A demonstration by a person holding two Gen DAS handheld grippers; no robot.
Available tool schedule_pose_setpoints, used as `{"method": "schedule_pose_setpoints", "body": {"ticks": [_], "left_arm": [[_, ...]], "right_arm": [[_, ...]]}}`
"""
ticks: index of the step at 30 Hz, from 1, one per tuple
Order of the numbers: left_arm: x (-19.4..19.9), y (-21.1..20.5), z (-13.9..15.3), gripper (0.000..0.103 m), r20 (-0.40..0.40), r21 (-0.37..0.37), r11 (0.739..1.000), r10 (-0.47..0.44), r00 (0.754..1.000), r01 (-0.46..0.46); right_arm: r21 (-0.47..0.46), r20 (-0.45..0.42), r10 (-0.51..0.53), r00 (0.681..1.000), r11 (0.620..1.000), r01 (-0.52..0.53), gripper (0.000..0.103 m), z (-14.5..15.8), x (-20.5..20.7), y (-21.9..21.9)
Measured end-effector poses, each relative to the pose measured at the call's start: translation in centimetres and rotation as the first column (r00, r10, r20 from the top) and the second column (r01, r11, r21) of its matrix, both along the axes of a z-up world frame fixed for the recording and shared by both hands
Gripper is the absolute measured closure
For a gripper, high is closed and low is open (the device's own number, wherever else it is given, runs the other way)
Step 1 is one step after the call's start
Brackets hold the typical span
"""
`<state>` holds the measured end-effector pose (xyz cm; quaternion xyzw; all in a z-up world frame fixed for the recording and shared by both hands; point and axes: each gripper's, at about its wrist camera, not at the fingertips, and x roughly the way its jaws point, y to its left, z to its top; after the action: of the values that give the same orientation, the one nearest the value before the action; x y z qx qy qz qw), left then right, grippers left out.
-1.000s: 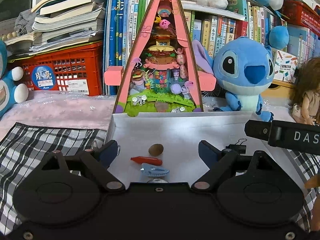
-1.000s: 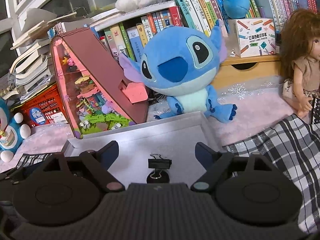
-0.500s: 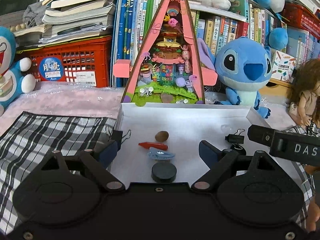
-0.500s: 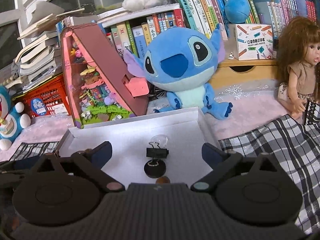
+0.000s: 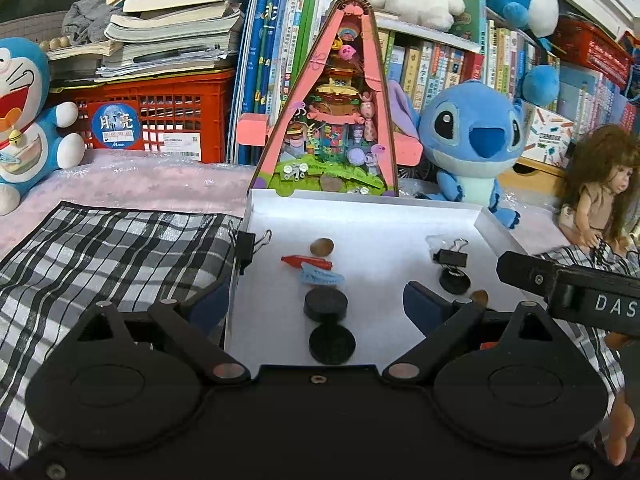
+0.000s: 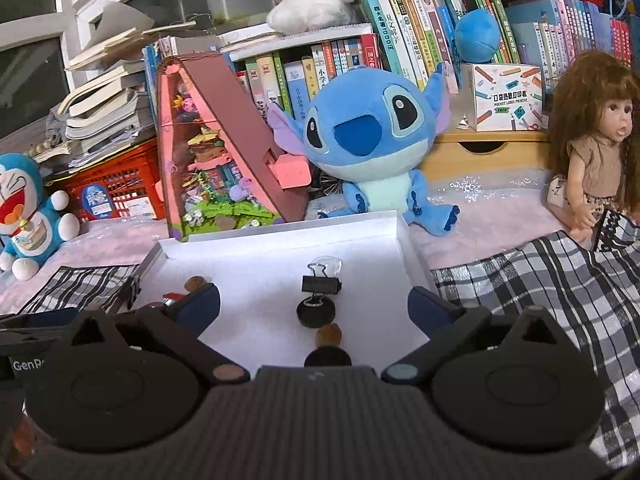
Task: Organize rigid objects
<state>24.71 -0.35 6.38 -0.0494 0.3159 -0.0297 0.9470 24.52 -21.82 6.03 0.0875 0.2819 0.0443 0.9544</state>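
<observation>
We have both the left gripper (image 5: 316,300) and right gripper (image 6: 314,300) freshly widened and empty over the white tray (image 5: 376,216), where binder clips (image 6: 321,283), black discs (image 5: 325,303) and pebbles (image 5: 322,246) already lie; little seems left

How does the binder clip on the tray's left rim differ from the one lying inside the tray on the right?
The left binder clip is clamped onto the white tray's left wall, gripping it; the right binder clip grips nothing and lies loose on the floor. The left one stands alone; the right one sits just behind a black disc, beside clear plastic. Both are black with wire handles.
</observation>
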Motion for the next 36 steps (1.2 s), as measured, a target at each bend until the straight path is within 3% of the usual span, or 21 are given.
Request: {"method": "schedule_pose_setpoints", "body": {"ticks": [6,14,36], "left_arm": [[-2.0,-0.3,-0.1,0.009,0.006,0.033,0.999,-0.020,1.000,0.020],[-3.9,0.3,-0.2,0.009,0.001,0.010,1.000,-0.018,1.000,0.018],[-9.0,0.0,-0.7,0.009,0.028,0.052,0.998,-0.048,0.998,0.046]], "right_arm": [[-0.003,0.014,0.010,1.000,1.000,-0.010,0.000,0.2,-1.8,0.2],[-0.008,0.036,0.022,0.999,1.000,-0.022,0.000,0.7,-3.7,0.3],[-0.006,0.059,0.003,0.998,1.000,-0.003,0.000,0.4,-7.7,-0.6]]}}
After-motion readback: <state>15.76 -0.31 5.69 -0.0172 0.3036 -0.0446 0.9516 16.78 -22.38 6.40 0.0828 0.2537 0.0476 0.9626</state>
